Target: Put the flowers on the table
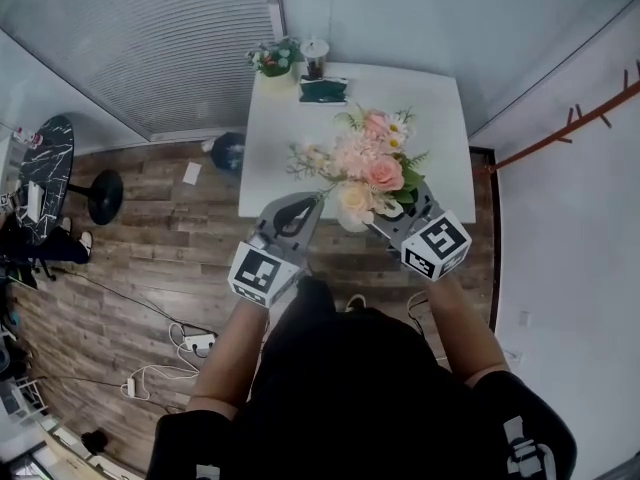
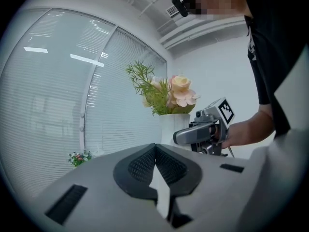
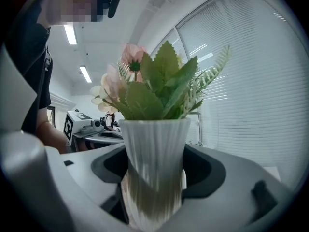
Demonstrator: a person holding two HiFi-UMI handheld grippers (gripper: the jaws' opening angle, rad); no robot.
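Gripping the vase of flowers low, above the near edge of the table, the right gripper risks a top-heavy tilt — the left gripper, jaws pressed together on nothing, gives no support.

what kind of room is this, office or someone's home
Likely an office or studio rather than a home: wall-wide window blinds, long ceiling strip lights, and a plain white table on wood-look flooring with a power strip and loose cables.

Wood floor, white counter by window blinds, black round side table left, red coat rack right.
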